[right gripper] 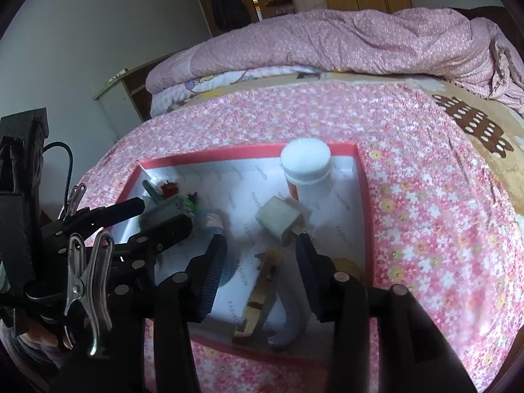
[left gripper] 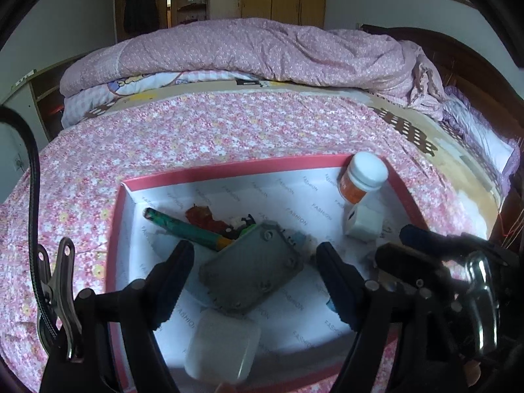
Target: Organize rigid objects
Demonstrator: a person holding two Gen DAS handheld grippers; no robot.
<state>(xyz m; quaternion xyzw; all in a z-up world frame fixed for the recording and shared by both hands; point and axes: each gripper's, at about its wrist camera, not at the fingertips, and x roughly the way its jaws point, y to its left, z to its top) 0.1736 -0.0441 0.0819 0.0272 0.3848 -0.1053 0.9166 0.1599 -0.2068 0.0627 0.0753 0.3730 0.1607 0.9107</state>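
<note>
The grey flat case (left gripper: pixel 250 267) lies in the middle of the red-rimmed box (left gripper: pixel 229 167) on the bed, between the spread, empty jaws of the left gripper (left gripper: pixel 253 252); it looks stiff, light and smooth, best pinched across its short sides. Only the right wrist view shows the wooden piece (right gripper: pixel 262 290) lying under the right gripper (right gripper: pixel 260 249), whose parted jaws touch nothing.
</note>
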